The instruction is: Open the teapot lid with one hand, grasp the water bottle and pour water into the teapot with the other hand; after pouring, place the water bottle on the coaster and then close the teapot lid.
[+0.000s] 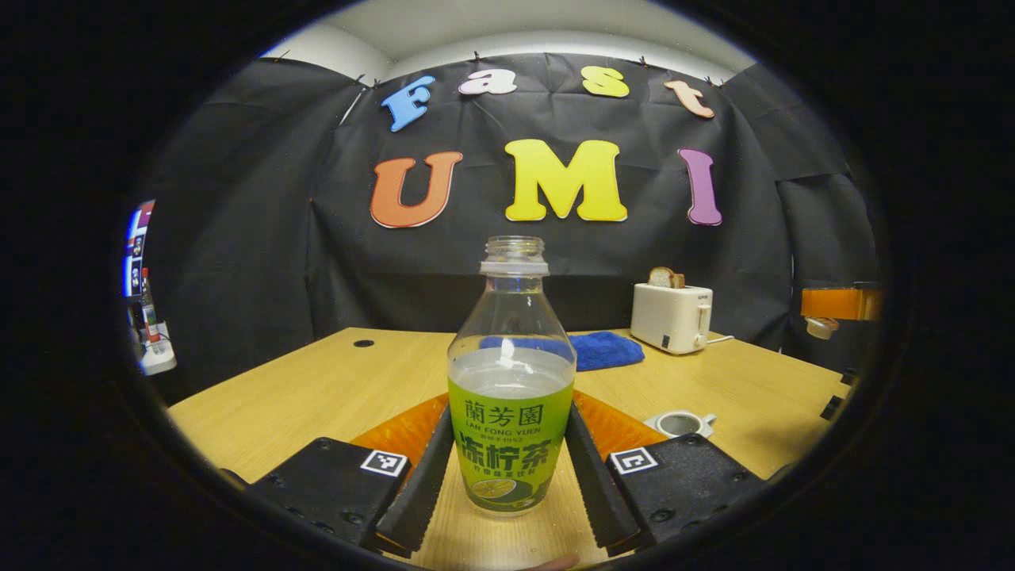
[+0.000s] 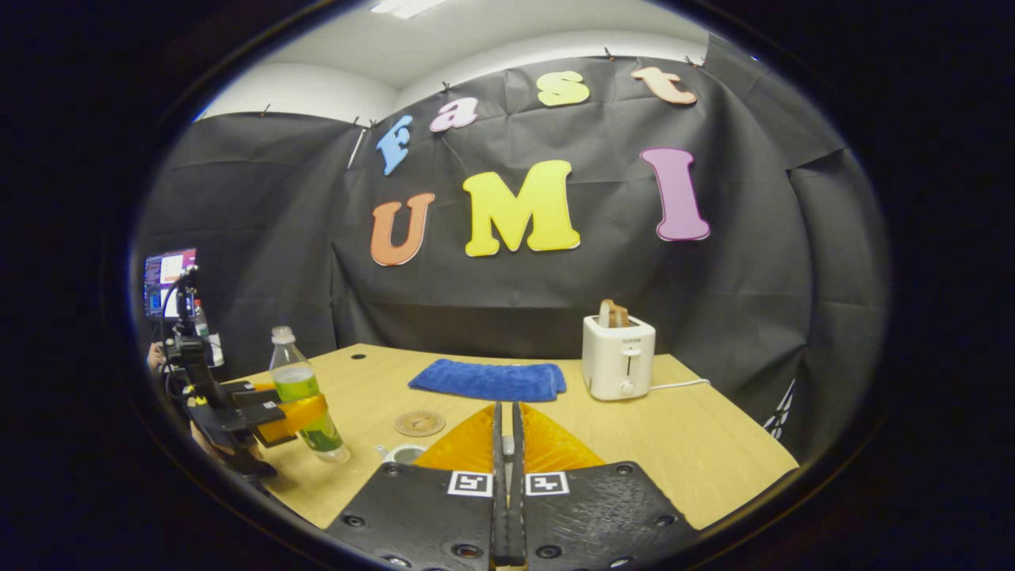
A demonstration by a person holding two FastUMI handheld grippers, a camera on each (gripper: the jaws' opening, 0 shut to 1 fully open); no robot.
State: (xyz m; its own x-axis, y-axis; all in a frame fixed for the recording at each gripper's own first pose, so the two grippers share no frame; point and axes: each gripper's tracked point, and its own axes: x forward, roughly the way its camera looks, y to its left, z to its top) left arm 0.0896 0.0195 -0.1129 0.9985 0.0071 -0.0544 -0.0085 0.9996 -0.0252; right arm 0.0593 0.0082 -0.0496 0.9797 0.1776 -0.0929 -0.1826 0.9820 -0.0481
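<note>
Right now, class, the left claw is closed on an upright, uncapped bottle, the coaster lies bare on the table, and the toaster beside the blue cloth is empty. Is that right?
Not quite: the toaster is not empty; the right gripper view shows toast sticking out of it. The rest holds: the left claw grips the upright, uncapped bottle, the coaster lies bare, beside the blue cloth.

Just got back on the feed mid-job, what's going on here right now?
The left gripper is shut on the clear plastic water bottle with the green label, uncapped, upright and raised off the wooden table. The right gripper is shut, with nothing visible between its fingers. The small white teapot sits open near it; I can't see its lid. The round woven coaster is bare. Whether water has been poured is unclear.
</note>
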